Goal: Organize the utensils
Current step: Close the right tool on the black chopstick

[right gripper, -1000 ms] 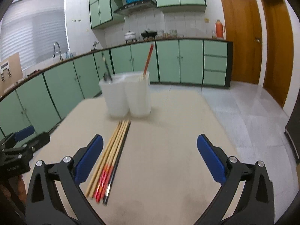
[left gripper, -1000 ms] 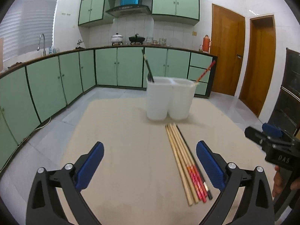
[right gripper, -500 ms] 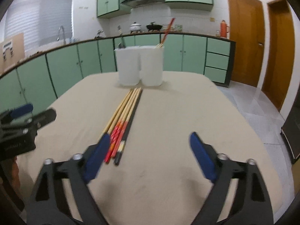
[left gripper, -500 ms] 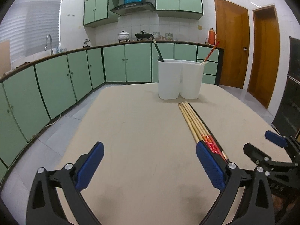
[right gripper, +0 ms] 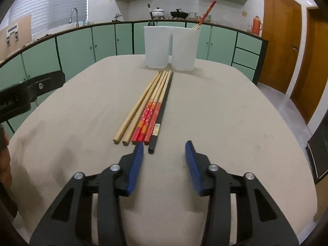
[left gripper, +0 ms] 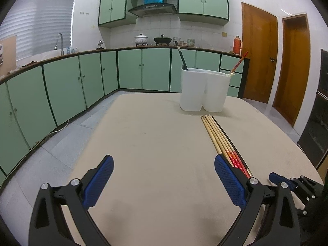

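Observation:
Several chopsticks point(right gripper: 150, 104) lie side by side on the beige table point(right gripper: 215, 110): plain wooden, red-patterned and one black point(right gripper: 162, 114). They also show in the left wrist view point(left gripper: 222, 141). A white two-compartment holder point(right gripper: 171, 48) stands at the far end, with a black chopstick in its left cup and a red one point(right gripper: 206, 13) in its right cup. My right gripper point(right gripper: 164, 150) is open and empty, low over the table just short of the chopsticks' near ends. My left gripper point(left gripper: 164, 169) is wide open and empty, left of the chopsticks.
Green kitchen cabinets point(left gripper: 82, 82) and a counter run behind and left of the table. Wooden doors point(left gripper: 258, 61) are at the right. The table edge drops to a tiled floor point(left gripper: 67, 139) on the left. The right gripper shows in the left wrist view point(left gripper: 293, 184).
My right gripper has dropped and moved in toward the chopsticks' near ends, and its jaws have narrowed. My left gripper has lowered slightly and stays wide open.

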Motion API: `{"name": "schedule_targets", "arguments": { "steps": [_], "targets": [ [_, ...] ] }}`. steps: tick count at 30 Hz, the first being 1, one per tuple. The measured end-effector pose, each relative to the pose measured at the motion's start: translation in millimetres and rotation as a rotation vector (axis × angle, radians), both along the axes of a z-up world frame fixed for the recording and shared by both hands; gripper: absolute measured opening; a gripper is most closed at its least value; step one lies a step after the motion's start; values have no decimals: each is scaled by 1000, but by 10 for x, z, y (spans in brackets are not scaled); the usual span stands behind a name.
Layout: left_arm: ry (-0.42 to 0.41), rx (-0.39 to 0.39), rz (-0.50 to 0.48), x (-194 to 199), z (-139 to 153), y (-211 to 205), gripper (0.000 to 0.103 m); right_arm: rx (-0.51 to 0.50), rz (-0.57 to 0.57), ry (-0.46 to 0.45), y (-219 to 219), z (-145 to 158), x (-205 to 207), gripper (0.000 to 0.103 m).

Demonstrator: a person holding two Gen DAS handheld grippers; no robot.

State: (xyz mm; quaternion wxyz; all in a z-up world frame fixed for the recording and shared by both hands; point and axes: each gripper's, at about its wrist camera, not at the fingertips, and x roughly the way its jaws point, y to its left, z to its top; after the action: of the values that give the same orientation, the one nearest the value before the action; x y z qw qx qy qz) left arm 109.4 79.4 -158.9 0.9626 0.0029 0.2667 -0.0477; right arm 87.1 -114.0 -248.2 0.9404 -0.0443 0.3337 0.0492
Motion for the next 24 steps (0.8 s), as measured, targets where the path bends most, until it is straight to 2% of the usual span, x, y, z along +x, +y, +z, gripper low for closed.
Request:
{"name": "schedule_targets", "arguments": {
  "steps": [10, 16, 20, 24],
  "targets": [
    [25, -4, -8, -5, -90, -19, 97, 21, -36, 21, -23, -14, 57, 24],
    [30, 6, -12, -32, -107, -53, 97, 76, -84, 36, -165, -16, 93, 22],
    [34, 9, -13, -27, -113, -82, 97, 76, -50, 41, -141, -20, 95, 25],
    [41, 16, -17, -36, -136, -118, 97, 85, -41, 55, -141, -22, 128, 20]
  ]
}}
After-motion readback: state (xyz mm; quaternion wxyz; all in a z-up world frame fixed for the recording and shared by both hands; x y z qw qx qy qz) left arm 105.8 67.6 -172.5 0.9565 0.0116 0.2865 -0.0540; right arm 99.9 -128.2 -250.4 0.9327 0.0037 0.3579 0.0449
